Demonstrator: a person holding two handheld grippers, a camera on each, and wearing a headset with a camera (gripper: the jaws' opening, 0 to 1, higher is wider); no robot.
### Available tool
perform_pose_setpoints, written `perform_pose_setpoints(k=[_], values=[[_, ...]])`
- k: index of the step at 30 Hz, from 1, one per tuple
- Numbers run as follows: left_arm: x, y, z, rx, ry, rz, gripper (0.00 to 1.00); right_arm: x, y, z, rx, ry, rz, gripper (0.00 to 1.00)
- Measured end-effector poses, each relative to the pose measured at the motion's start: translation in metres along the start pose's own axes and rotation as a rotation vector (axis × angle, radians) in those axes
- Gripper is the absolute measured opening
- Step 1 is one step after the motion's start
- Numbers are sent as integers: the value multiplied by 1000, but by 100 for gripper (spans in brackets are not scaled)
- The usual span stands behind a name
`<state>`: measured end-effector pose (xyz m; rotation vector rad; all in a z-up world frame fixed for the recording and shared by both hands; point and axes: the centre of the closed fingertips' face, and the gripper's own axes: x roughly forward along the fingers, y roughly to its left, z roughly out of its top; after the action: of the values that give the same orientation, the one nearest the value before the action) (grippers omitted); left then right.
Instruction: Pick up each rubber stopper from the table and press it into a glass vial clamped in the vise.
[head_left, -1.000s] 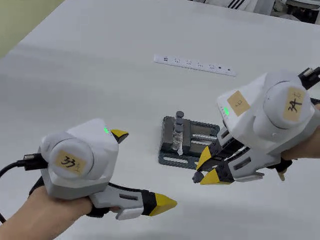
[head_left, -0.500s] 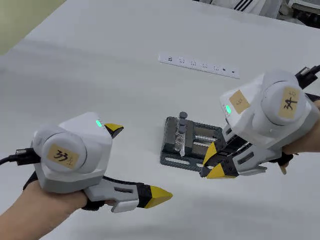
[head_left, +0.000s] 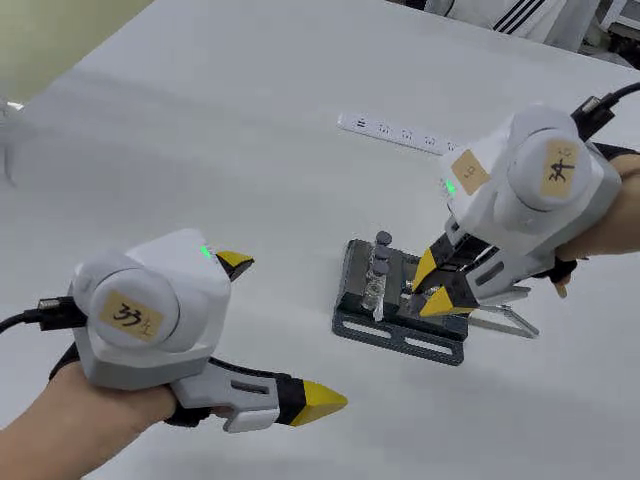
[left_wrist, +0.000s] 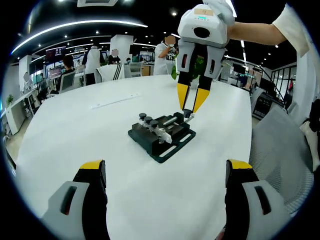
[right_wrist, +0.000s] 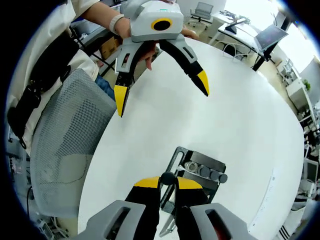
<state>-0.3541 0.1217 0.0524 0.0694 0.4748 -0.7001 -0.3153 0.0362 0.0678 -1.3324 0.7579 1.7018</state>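
Right gripper view: right gripper (right_wrist: 167, 184) jaws pinched on the black ball knob (right_wrist: 167, 177) of the vise (right_wrist: 206, 161) handle; row of stoppered glass vials (right_wrist: 202, 171) clamped just beside, at 3 o'clock of the tips.
Head view: left gripper (head_left: 281, 331) jaws spread wide, holding nothing; well apart, at the vise's 8 o'clock, over the white table (head_left: 250, 130).

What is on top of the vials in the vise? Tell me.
Dark stoppers cap three vials; the fourth vial looks open. The vise hides the vials' lower parts.
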Motion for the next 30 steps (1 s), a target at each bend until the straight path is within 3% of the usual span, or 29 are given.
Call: perform_pose_setpoints(k=[12, 22, 30], values=[[-2, 1, -3, -18, 4, -2, 98, 12, -32, -4, -74, 50, 5, 5], [-1, 3, -7, -31, 7, 2, 98, 26, -42, -4, -146, 98, 45, 5], [1, 2, -9, -41, 6, 3, 98, 32, -40, -4, -241, 85, 67, 5]])
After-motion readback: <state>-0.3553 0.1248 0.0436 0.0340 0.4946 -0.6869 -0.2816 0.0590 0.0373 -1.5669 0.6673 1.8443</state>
